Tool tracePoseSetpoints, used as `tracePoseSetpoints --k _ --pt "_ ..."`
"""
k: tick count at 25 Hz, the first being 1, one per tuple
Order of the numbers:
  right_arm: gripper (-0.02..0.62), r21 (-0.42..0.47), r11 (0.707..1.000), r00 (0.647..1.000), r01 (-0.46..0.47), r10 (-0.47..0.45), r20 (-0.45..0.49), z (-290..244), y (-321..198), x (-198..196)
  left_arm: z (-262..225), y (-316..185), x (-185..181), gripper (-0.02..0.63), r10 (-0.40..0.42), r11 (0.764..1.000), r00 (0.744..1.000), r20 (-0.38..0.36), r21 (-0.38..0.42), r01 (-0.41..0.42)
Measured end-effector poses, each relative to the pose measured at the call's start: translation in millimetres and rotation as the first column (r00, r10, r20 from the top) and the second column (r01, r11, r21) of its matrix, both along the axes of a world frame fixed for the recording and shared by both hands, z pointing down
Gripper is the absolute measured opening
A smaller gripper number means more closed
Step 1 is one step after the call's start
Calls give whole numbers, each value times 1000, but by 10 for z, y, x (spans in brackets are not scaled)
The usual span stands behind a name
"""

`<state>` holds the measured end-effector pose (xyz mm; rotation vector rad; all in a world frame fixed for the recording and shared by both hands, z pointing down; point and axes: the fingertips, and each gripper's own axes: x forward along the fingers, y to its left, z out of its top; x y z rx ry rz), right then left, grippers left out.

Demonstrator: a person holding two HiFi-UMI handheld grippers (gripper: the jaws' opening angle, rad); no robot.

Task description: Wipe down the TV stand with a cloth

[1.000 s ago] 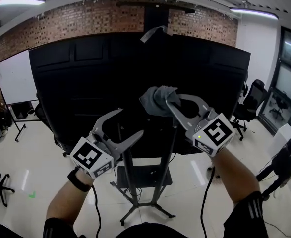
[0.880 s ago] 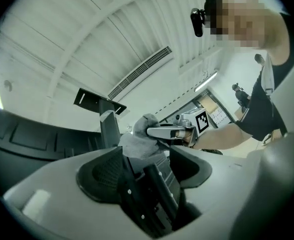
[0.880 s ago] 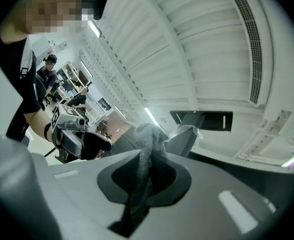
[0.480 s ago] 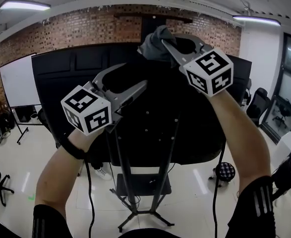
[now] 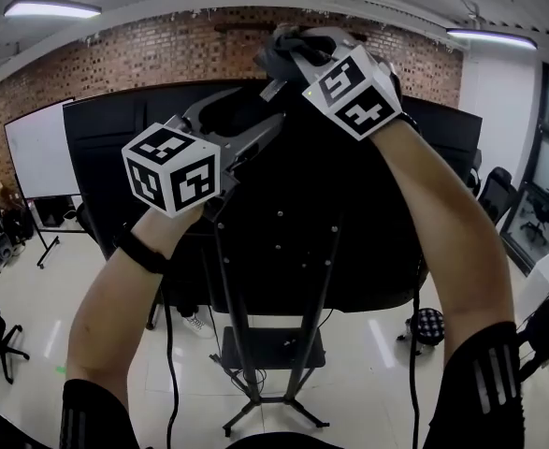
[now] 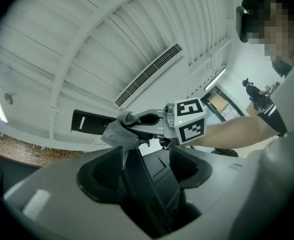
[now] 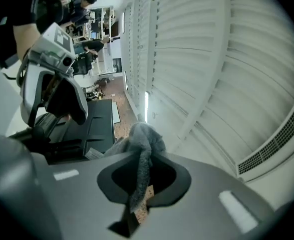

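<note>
Holding a grey cloth at the top edge of the black screen, the right gripper has its jaws clamped on the fabric. Just beside it and lower, the left gripper has jaws apart, empty. The TV stand rises below.

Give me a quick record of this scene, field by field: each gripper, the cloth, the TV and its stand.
left gripper: held up, jaws apart, nothing between them
right gripper: held higher, jaws shut on the cloth
cloth: grey, bunched, up by the TV's top edge; contact unclear
TV: black back faces the person
stand: dark poles, splayed feet on the floor
</note>
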<state>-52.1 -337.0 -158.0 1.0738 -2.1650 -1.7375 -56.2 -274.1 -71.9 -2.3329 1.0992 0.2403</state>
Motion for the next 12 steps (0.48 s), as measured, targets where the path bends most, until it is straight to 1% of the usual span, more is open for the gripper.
tracePoseSetpoints --k 3,6,9,12 --pt "17 38 999 999 -37 38 -26 110 -71 -2 109 -93 -26 316 -8 999 1000 -8 -31 7" --pt "17 79 994 993 -68 76 -90 248 -95 -22 167 -120 -49 314 -7 999 1000 -15 -53 6" --pt "17 86 993 987 -77 88 -133 462 -81 -21 292 -74 -17 311 1 998 1000 -17 -58 -2" --pt "17 100 992 977 -77 95 -189 644 -99 -72 376 -79 15 310 2 998 1000 -2 -66 -2"
